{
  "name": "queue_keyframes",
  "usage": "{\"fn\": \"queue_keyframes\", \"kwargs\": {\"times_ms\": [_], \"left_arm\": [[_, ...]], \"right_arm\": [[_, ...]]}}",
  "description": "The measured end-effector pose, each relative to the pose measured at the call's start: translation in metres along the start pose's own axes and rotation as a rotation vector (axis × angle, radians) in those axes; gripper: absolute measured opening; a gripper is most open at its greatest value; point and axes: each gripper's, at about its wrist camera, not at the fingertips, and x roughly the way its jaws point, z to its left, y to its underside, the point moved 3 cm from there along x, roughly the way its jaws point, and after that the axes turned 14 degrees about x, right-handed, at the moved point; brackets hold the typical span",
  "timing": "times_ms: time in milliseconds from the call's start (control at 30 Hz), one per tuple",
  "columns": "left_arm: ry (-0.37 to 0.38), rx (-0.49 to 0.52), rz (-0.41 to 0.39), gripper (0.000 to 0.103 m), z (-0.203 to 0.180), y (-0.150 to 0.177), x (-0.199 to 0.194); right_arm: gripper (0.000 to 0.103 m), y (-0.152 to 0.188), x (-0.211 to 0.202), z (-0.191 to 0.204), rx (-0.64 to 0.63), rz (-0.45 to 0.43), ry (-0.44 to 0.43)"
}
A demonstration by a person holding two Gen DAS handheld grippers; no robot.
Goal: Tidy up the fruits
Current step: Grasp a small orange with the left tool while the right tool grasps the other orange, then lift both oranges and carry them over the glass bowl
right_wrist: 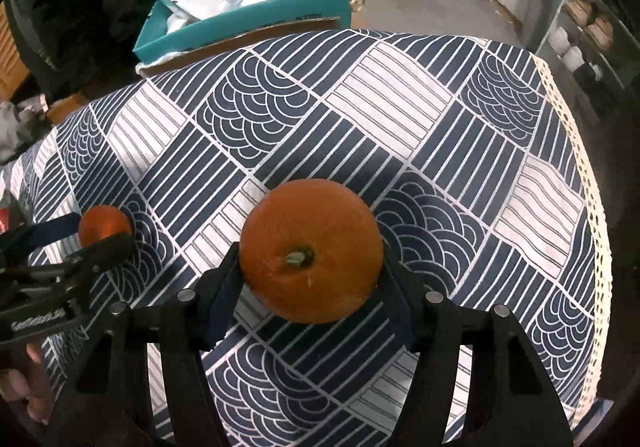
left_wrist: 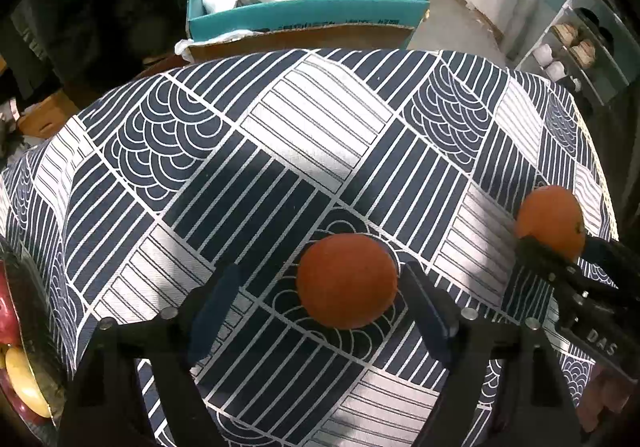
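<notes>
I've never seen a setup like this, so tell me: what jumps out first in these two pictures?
Two bright oranges on a navy-and-white patterned tablecloth. The right gripper has its fingers pressed on a stem-up orange; the other orange sits between the left gripper's fingers, touching one, with a gap at the other. Behind the table stands a teal box stuffed with plastic bags.

Two oranges (left_wrist: 347, 281) (left_wrist: 550, 223) side by side on the tablecloth (left_wrist: 320, 135), box (left_wrist: 308, 13) behind the table

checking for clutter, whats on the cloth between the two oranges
Nothing but bare patterned cloth between the orange inside the left tool and the orange gripped by the right tool, per the left wrist view.
</notes>
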Motion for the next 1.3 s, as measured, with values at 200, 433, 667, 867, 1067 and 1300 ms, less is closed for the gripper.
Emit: {"fn": "queue_keyframes", "kwargs": {"times_ms": [200, 433, 667, 867, 1067, 1300], "left_arm": [[0.068, 0.010, -0.018, 0.047, -0.002, 0.000, -0.001], [0.028, 0.047, -0.024, 0.046, -0.006, 0.004, -0.010], [0.017, 0.045, -0.069, 0.046, -0.003, 0.007, -0.040], [0.027, 0.016, -0.115, 0.046, 0.003, 0.009, -0.068], [0.017, 0.009, -0.166, 0.046, 0.008, 0.012, -0.098], [0.014, -0.009, -0.213, 0.046, 0.017, 0.022, -0.132]], "right_arm": [[0.065, 0.004, -0.005, 0.006, -0.024, -0.013, -0.001], [0.064, 0.007, -0.018, 0.014, -0.059, -0.042, 0.003], [0.064, 0.007, -0.041, 0.020, -0.074, -0.085, 0.007], [0.064, 0.006, -0.063, 0.026, -0.073, -0.120, -0.005], [0.064, 0.010, -0.088, 0.042, -0.113, -0.166, -0.016], [0.064, 0.012, -0.118, 0.056, -0.145, -0.220, -0.035]]}}
